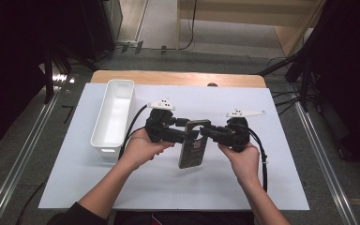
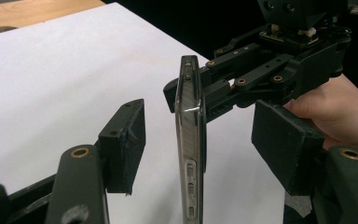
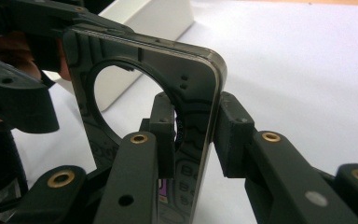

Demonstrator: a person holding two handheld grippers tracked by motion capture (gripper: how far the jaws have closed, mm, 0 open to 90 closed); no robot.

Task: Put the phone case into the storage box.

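The phone case (image 1: 193, 146) stands on edge at the middle of the white sheet (image 1: 75, 178) on the desk (image 1: 178, 78). The right claw (image 1: 205, 132) pinches its top end from 3 o'clock. The left claw (image 1: 187, 133) gapes wide around it from 9 o'clock, untouching. A white bin (image 1: 115, 117) sits at 10 o'clock.

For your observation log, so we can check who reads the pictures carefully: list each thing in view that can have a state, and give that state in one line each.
Phone case: held off the table, standing on edge, gripped near its top.
Right gripper: shut on the phone case.
Left gripper: open, jaws either side of the case, not touching it.
White bin: upright on the table, nothing visible inside.
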